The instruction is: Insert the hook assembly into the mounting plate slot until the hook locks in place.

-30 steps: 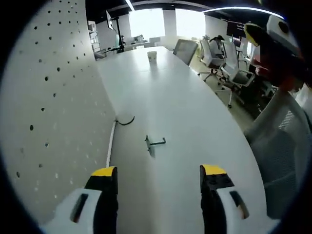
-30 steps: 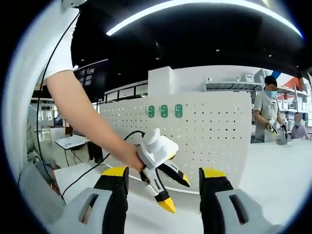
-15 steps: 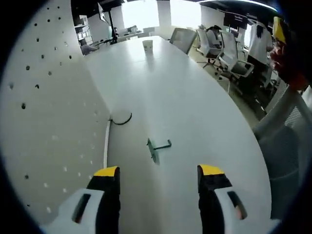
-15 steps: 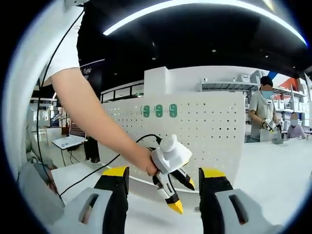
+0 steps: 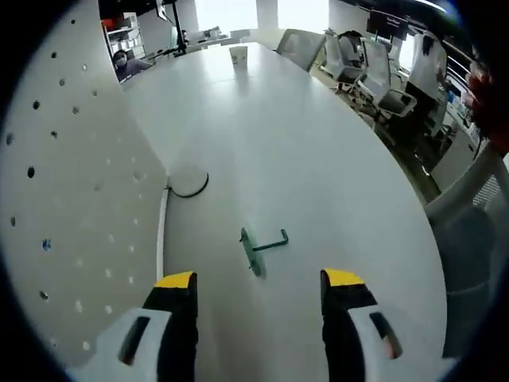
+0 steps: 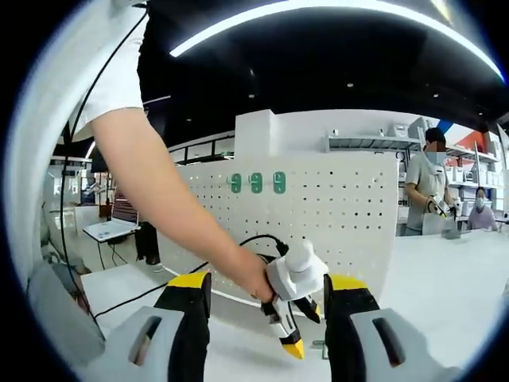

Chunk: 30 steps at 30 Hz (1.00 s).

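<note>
Both hand-held grippers, left (image 5: 254, 278) and right (image 6: 266, 282), hang with jaws parted.

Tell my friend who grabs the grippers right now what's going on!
Left gripper: open, nothing held, aimed at the green hook lying on the white table just ahead of its fingers.
Right gripper: open, nothing held, facing the white pegboard that stands on the table.
Done: nothing; the hook is not picked up.
Left: grab the hook, carry it to the pegboard, push it in until it locks.

A small green hook assembly (image 5: 261, 245) lies flat on the white table beside the upright white pegboard (image 5: 64, 207).
</note>
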Tool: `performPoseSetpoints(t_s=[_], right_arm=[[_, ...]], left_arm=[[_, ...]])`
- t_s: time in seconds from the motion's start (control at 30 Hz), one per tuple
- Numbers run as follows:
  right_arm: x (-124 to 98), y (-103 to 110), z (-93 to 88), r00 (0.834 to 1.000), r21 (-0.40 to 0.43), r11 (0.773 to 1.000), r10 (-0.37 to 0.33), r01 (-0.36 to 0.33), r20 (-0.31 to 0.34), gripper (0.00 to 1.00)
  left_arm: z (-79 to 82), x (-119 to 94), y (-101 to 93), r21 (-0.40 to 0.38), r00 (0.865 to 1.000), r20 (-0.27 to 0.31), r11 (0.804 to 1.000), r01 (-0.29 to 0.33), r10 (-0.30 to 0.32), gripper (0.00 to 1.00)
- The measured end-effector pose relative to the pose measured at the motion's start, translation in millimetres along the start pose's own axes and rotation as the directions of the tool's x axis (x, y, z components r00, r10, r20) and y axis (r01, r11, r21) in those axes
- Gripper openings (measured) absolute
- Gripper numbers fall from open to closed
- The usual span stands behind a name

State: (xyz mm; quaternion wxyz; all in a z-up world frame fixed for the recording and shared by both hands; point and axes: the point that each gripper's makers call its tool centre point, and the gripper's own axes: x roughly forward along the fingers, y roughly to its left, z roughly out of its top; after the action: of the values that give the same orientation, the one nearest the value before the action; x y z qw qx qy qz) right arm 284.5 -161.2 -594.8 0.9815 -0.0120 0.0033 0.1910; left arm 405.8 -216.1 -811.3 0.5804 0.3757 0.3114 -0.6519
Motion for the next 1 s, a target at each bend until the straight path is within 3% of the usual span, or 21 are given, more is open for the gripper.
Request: performPoseSetpoints(t_s=[0.4, 1.0], right_arm=[[-4, -11, -5.5, 1.0, -0.015, 1.0, -0.025, 0.025, -0.019, 0.52], [-9, -20, -11.5, 0.998, -0.026, 0.998, -0.05, 0.049, -0.034, 0.48]], left_arm=[[0.8, 17, 0.8, -0.006, 0.999, -0.04, 1.0, 0.008, -0.009, 0.6], [1.1, 23, -0.1, -0.01, 0.999, -0.033, 1.0, 0.025, -0.025, 0.57]])
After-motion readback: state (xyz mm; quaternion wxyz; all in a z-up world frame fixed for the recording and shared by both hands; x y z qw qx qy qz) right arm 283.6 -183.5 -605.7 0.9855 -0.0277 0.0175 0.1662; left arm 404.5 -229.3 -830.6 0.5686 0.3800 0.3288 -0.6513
